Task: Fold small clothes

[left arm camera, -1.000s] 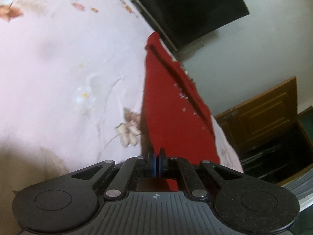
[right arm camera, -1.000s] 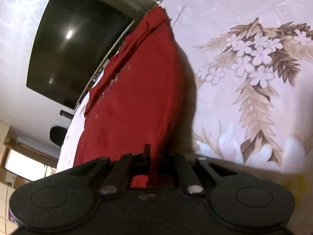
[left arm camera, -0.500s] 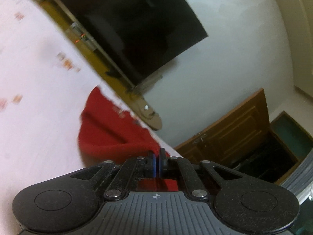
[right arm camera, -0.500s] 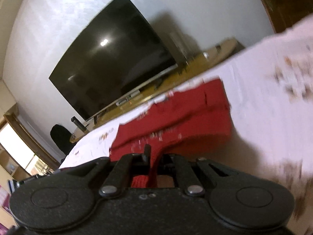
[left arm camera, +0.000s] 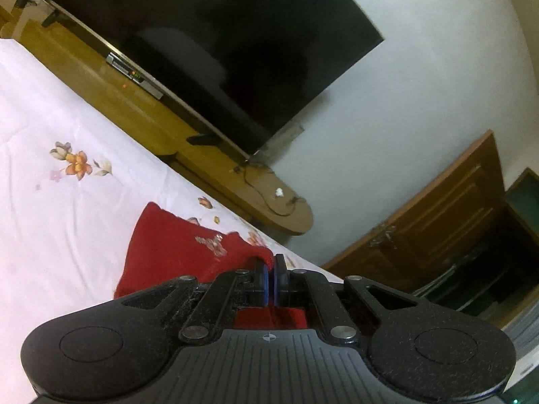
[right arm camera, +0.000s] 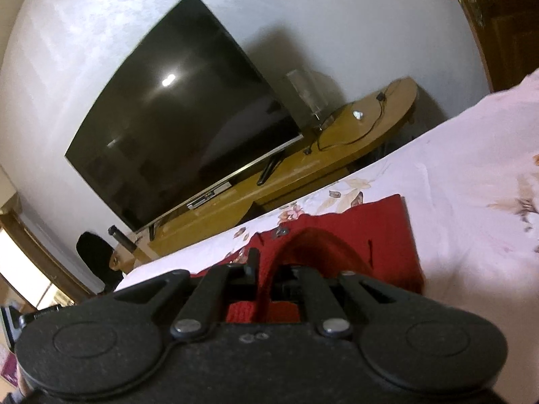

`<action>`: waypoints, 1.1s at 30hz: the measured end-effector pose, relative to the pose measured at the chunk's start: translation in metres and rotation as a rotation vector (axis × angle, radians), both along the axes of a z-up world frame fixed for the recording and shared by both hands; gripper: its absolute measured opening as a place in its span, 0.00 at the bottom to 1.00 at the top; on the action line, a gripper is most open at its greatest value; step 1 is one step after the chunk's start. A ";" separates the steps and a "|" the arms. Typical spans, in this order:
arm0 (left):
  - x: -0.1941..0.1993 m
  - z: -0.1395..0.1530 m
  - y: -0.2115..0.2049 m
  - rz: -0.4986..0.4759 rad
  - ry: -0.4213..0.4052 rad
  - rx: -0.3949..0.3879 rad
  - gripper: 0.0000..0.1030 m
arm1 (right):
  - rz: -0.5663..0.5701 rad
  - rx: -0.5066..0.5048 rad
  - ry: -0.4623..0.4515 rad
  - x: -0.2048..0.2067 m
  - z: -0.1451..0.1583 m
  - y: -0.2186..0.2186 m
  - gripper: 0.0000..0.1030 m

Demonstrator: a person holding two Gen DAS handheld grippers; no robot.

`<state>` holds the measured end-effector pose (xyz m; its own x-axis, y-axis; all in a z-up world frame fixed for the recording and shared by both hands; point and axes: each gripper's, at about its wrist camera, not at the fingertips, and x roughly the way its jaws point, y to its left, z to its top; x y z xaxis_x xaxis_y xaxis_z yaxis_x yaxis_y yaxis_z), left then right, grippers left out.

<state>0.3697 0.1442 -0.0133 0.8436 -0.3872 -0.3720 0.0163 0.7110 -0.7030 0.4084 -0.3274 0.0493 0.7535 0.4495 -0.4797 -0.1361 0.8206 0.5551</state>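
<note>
From the left wrist view, the left gripper (left arm camera: pixel 270 281) is clamped on a pinch of the red garment (left arm camera: pixel 175 252), its blue-edged pads pressed together around a small fold of the knit. The rest of the garment lies on the bed (left arm camera: pixel 60 208), spread on the pale floral sheet close to the bed's far edge. Beyond that edge stands a low wooden TV stand (left arm camera: pixel 134 111) with a large dark television (left arm camera: pixel 215 40) on it, and a brown wooden door (left arm camera: pixel 438 222) off to the right.

From the right wrist view, the right gripper (right arm camera: pixel 266 269) is closed on the same red garment (right arm camera: pixel 387 235), a raised hump of cloth arching up out of its grip. The remainder rests flat on the bed (right arm camera: pixel 471 175), again near the far edge. Behind are the television (right arm camera: pixel 182 131) and TV stand (right arm camera: pixel 303 171), with a cable trailing across the stand's rounded end.
</note>
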 end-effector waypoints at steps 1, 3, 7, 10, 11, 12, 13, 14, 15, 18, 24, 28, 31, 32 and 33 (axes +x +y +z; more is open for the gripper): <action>0.014 -0.005 -0.001 0.002 0.010 0.002 0.02 | 0.004 0.003 0.007 0.012 -0.006 -0.001 0.05; 0.042 -0.018 -0.002 0.006 0.030 0.014 0.02 | 0.016 0.007 0.021 0.038 -0.019 -0.003 0.05; 0.090 -0.048 -0.008 0.023 0.079 0.037 0.02 | 0.034 0.025 0.064 0.087 -0.048 -0.008 0.05; 0.116 -0.072 -0.013 0.024 0.111 0.052 0.02 | 0.035 0.039 0.100 0.117 -0.071 -0.010 0.05; 0.123 -0.080 -0.014 0.022 0.122 0.060 0.02 | 0.036 0.042 0.112 0.125 -0.080 -0.009 0.05; 0.129 -0.086 -0.015 0.021 0.130 0.068 0.02 | 0.038 0.043 0.123 0.132 -0.087 -0.009 0.05; 0.135 -0.093 -0.014 0.022 0.139 0.070 0.02 | 0.041 0.045 0.133 0.138 -0.095 -0.008 0.05; 0.140 -0.099 -0.014 0.024 0.147 0.068 0.02 | 0.042 0.047 0.140 0.142 -0.101 -0.009 0.05; 0.145 -0.105 -0.014 0.024 0.157 0.068 0.02 | 0.040 0.054 0.149 0.147 -0.108 -0.011 0.05; 0.160 -0.125 -0.014 0.020 0.181 0.053 0.02 | 0.031 0.095 0.192 0.161 -0.131 -0.017 0.06; 0.175 -0.144 -0.016 0.061 0.122 0.017 0.10 | 0.039 0.151 0.162 0.169 -0.156 -0.025 0.22; 0.173 -0.145 -0.023 0.113 0.037 0.048 0.55 | 0.052 0.182 0.092 0.170 -0.157 -0.025 0.55; 0.172 -0.142 -0.026 0.122 0.023 0.094 0.57 | 0.037 0.191 0.048 0.169 -0.155 -0.027 0.58; 0.174 -0.141 -0.027 0.115 0.032 0.110 0.57 | 0.029 0.188 0.042 0.168 -0.155 -0.028 0.56; 0.174 -0.139 -0.028 0.110 0.037 0.130 0.55 | 0.023 0.184 0.043 0.167 -0.156 -0.030 0.51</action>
